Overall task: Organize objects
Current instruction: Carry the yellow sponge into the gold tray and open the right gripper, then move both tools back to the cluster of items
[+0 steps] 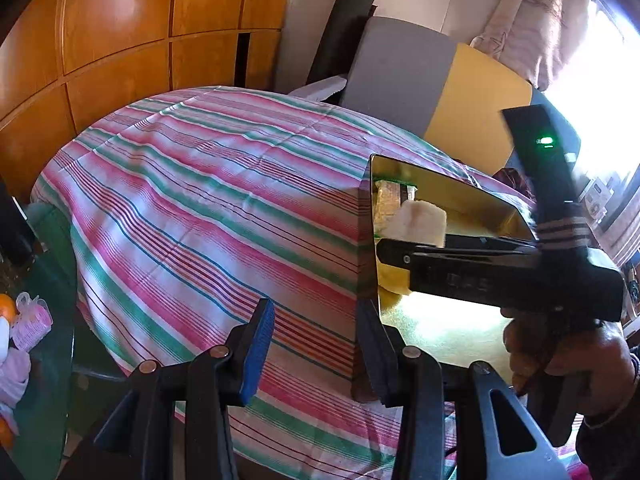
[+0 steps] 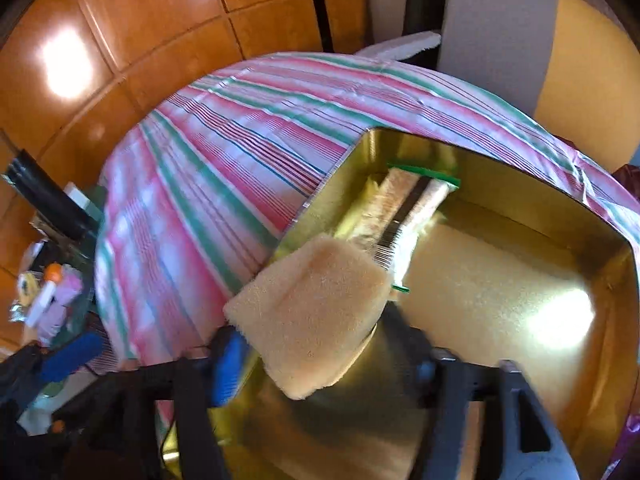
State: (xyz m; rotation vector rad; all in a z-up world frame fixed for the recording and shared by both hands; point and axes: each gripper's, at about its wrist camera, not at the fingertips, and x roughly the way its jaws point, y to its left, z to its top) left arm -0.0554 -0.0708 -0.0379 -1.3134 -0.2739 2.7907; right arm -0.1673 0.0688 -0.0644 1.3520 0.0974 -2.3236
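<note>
**Two grippers at a gold tin, a sponge at its rim**

Two grippers met at a gold tin (image 2: pixel 500 280) standing on a table under a pink, green and white striped cloth (image 1: pixel 192 200). Seen from the right wrist, a tan sponge (image 2: pixel 312 320) lay tilted over the tin's near left wall, part of it inside and part hanging outside. The right gripper (image 2: pixel 320 372) had its jaws spread well apart; the sponge sat between the blue pads (image 2: pixel 228 368) with no pad visibly pressing it, though blur hid the right pad. Deeper in the tin lay a comb with a green edge (image 2: pixel 408 208). The left gripper (image 1: pixel 316 356) had its jaws set narrowly apart, with the tin's left wall standing between them; whether the pads pinched it could not be told. A hand (image 1: pixel 560 360) held the right gripper's handle over the tin.
</note>
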